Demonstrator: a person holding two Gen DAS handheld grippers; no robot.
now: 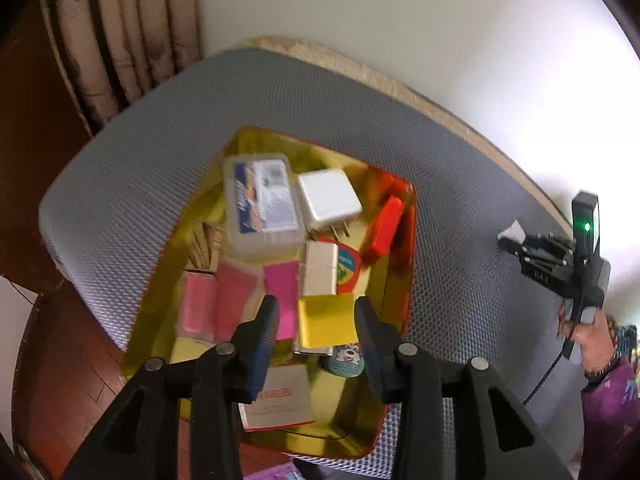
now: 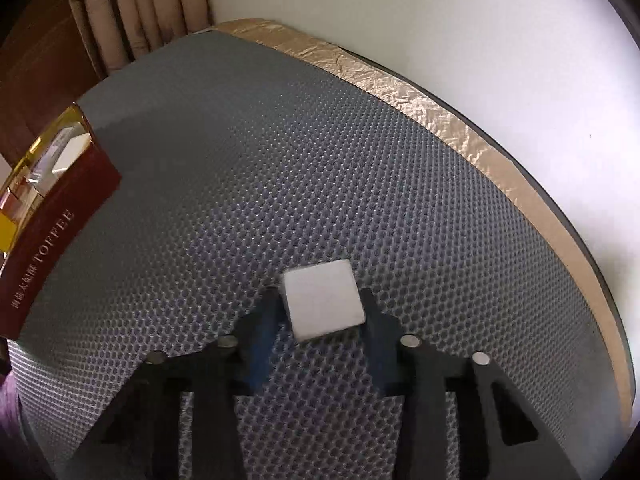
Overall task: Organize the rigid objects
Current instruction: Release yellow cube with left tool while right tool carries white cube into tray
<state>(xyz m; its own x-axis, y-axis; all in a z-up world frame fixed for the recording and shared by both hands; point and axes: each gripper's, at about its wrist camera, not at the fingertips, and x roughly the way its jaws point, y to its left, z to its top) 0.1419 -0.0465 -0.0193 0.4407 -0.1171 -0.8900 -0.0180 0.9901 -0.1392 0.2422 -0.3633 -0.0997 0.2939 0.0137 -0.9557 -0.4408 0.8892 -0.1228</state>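
Holding one clear plastic case, one white charger, one red block and several coloured pads, the single gold-lined tin sits on the grey mat. Left gripper hangs over it, parted, empty. Right gripper clamps one white block above the mat, well apart from the tin

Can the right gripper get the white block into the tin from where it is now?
Probably yes. The right gripper is closed on the white block, and only bare grey mat lies between it and the open tin.
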